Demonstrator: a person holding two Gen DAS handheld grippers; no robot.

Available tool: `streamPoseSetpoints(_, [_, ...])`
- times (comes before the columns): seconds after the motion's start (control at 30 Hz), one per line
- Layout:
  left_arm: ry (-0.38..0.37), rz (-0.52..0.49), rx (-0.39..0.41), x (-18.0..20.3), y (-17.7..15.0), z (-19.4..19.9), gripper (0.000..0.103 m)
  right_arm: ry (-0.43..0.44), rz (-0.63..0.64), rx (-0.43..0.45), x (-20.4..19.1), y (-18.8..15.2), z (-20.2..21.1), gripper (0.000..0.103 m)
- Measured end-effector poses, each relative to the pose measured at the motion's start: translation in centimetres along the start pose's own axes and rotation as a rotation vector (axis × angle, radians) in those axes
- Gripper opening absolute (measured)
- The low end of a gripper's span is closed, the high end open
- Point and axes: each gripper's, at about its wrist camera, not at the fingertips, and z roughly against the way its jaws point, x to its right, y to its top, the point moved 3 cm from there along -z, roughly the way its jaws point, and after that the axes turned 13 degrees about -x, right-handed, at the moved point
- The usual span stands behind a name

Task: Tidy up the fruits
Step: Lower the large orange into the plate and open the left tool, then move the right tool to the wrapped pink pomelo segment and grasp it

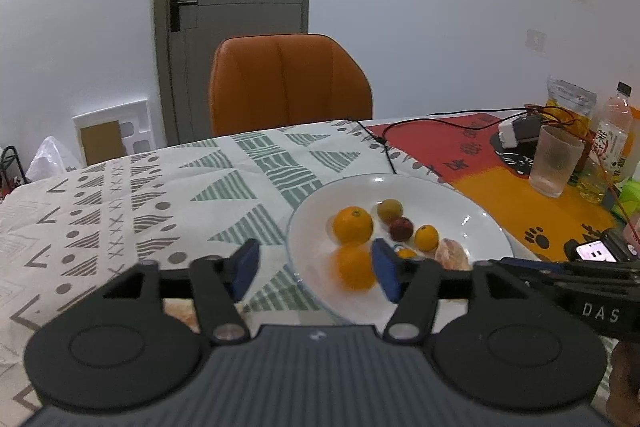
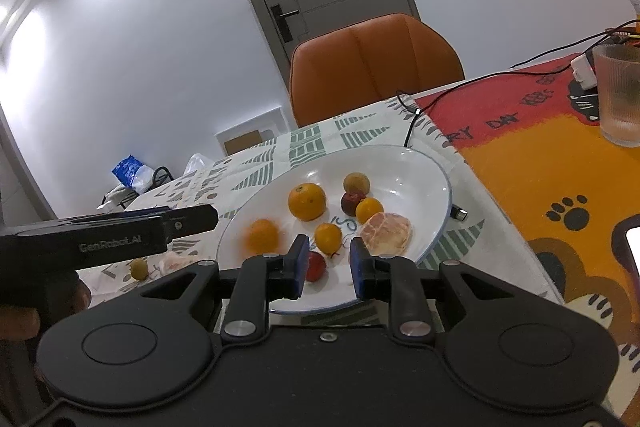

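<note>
Left wrist view shows a blurred orange (image 1: 355,267) on the near part of the white plate (image 1: 472,211), between the spread pads of my left tongs (image 1: 316,273) and seemingly loose, so I judge it could roll off the near rim. Right wrist view shows a small green fruit (image 2: 139,268) on the tablecloth (image 2: 256,167), left of the plate. My right tongs (image 2: 325,271) hover over the near rim, nearly pressed together and pinching nothing, and might bump the red fruit (image 2: 316,265) below them.
</note>
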Motion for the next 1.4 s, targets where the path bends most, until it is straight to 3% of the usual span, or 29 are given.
streamPoseSetpoints(0.3, [0.072,0.024,0.000,-2.4,-0.9,1.4,0.081,0.034,0.026,-0.008,-1.9,0.0,-0.6,0.030])
streamPoseSetpoints(0.63, [0.142,0.065,-0.006,-5.5,-2.4,2.7,0.087,0.063,0.061,-0.022,-4.1,0.0,-1.6,0.043])
streamPoseSetpoints(0.73, [0.158,0.086,-0.006,-6.6,-2.9,3.2,0.088,0.077,0.061,-0.024,-4.8,0.0,-2.0,0.055])
streamPoseSetpoints(0.87, [0.180,0.111,-0.012,-8.0,-3.6,3.7,0.089,0.084,0.077,-0.014,-6.1,0.0,-2.3,0.087])
streamPoseSetpoints(1.0, [0.214,0.136,-0.016,-9.4,-4.3,4.0,0.090,0.094,0.093,-0.018,-7.3,0.1,-2.8,0.101])
streamPoseSetpoints(1.4, [0.237,0.229,-0.030,-12.6,-6.7,4.6,0.091,0.123,0.162,-0.063,-10.3,-0.5,-4.2,0.103])
